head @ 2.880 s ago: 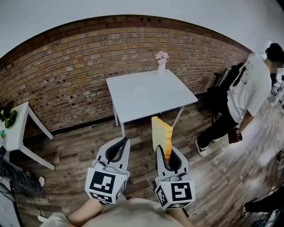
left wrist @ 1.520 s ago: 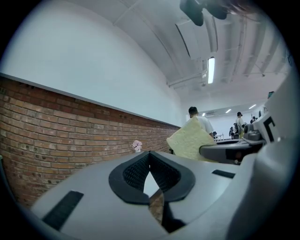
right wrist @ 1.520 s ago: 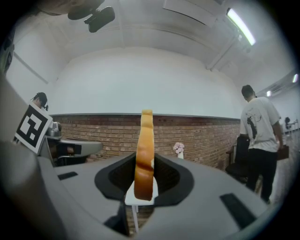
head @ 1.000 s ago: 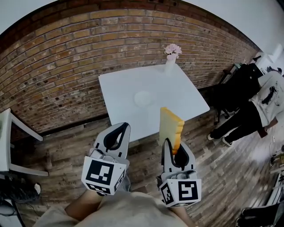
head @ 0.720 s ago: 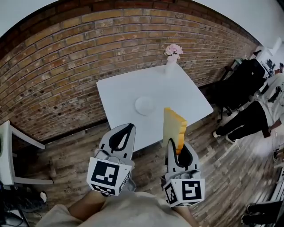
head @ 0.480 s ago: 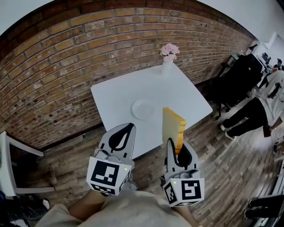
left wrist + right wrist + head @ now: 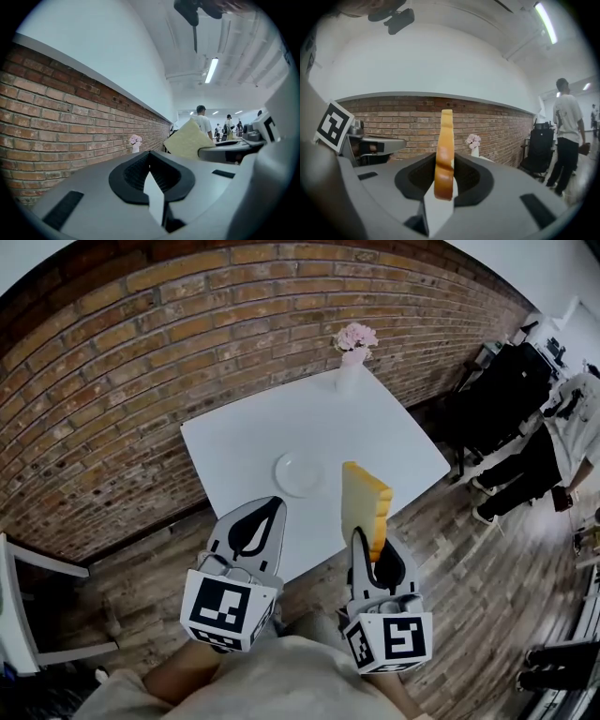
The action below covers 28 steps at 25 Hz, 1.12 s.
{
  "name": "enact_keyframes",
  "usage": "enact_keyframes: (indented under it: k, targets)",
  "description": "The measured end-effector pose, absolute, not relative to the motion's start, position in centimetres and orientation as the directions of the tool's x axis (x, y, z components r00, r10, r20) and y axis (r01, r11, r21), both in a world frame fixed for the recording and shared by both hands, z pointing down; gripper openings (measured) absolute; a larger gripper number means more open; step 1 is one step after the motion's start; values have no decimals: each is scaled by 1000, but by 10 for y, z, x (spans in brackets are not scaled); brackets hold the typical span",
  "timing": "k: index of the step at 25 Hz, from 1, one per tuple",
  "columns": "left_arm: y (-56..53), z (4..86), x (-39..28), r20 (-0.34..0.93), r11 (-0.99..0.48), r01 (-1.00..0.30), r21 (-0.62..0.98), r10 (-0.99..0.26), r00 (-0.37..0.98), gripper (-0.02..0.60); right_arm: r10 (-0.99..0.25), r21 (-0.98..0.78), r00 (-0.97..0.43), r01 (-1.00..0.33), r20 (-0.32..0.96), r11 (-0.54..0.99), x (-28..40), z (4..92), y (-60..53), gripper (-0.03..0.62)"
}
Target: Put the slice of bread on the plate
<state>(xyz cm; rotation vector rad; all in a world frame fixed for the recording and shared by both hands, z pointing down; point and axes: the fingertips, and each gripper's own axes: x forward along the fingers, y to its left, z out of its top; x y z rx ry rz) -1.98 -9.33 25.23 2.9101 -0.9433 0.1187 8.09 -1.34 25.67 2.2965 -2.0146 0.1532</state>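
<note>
A slice of bread (image 7: 364, 504) stands upright on its edge, and my right gripper (image 7: 369, 546) is shut on its lower part. In the right gripper view the bread (image 7: 444, 140) shows crust-on between the jaws of that gripper (image 7: 444, 161). A small white plate (image 7: 299, 473) lies near the front middle of the white square table (image 7: 384, 432), ahead and left of the bread. My left gripper (image 7: 270, 508) hovers over the table's near edge, shut and holding nothing; its tips (image 7: 150, 153) meet. The left gripper view shows the bread (image 7: 188, 139) at its right.
A white vase with pink flowers (image 7: 351, 351) stands at the table's far corner by the brick wall (image 7: 141, 343). A person (image 7: 553, 442) and a black chair (image 7: 497, 381) are at the right. White furniture legs (image 7: 37, 563) show at the left on the wooden floor.
Both grippers have moved forward to the table, so its near edge now lies under their tips. The plate sits closer ahead. The bread stays held upright in the right gripper.
</note>
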Motion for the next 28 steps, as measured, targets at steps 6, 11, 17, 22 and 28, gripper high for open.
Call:
enact_keyframes:
  k: [6, 11, 17, 22, 28]
  targets:
    - [-95, 259, -19, 114, -806, -588, 68, -579, 807, 9, -981, -6, 118, -993, 151, -120, 81, 262, -17, 100]
    - [-97, 261, -17, 120, -802, -593, 69, -584, 803, 9, -979, -5, 109, -994, 171, -112, 82, 267, -21, 100]
    - [-111, 265, -14, 138, -792, -604, 92, -590, 795, 9, -977, -9, 83, -996, 197, -87, 86, 276, -41, 98]
    - [-120, 273, -4, 143, -783, -614, 98, -599, 788, 9, -975, -25, 45, -998, 216, -52, 93, 288, -59, 98]
    - [-136, 285, 6, 156, -762, -641, 92, -625, 765, 9, -975, -27, -8, -1000, 224, 2, 99, 299, -82, 97]
